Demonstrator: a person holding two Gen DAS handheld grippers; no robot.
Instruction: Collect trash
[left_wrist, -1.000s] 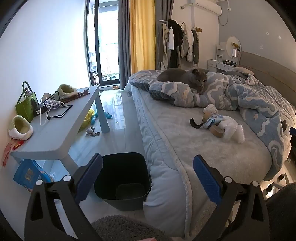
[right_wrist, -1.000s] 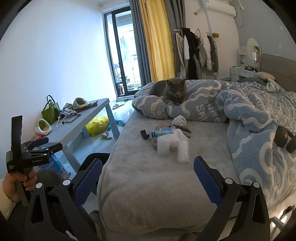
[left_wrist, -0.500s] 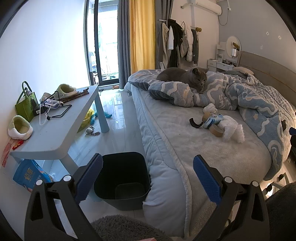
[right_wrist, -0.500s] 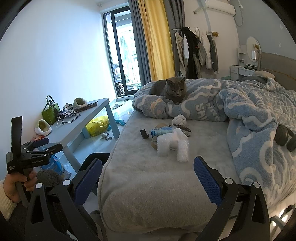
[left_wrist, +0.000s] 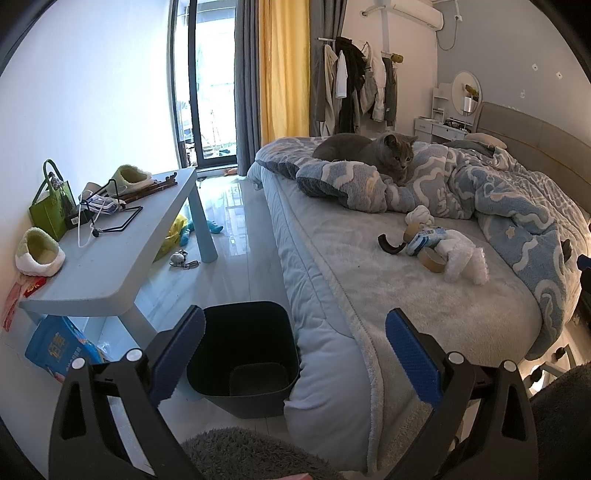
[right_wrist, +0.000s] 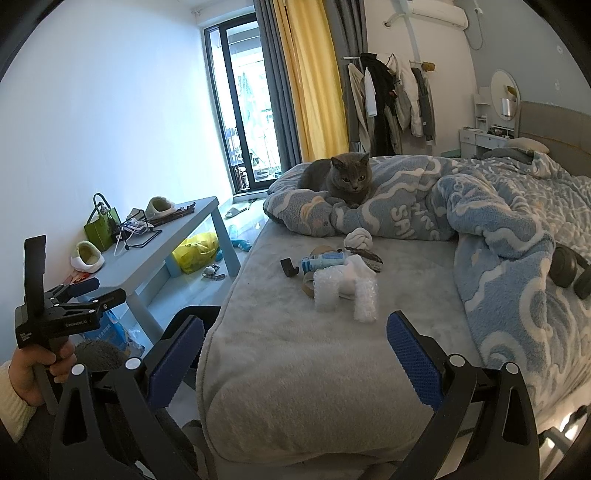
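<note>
A pile of trash lies on the grey bed sheet: white bubble wrap (right_wrist: 345, 290), a blue-white wrapper (right_wrist: 323, 263), a tape roll (left_wrist: 431, 259), a black hook (right_wrist: 289, 266) and a knotted white wad (right_wrist: 357, 239). It also shows in the left wrist view (left_wrist: 436, 243). A black bin (left_wrist: 245, 352) stands on the floor beside the bed's foot corner. My left gripper (left_wrist: 293, 360) is open and empty above the bin's edge. My right gripper (right_wrist: 293, 360) is open and empty over the bed's foot, short of the pile.
A grey cat (right_wrist: 341, 177) lies on the blue quilt (right_wrist: 480, 221) behind the pile. Black headphones (right_wrist: 569, 267) rest on the quilt at right. A light blue table (left_wrist: 110, 251) with slippers, a green bag and clutter stands left of the bin. Toys lie on the floor.
Both grippers have barely moved and stay open. The cat has turned its head slightly.
</note>
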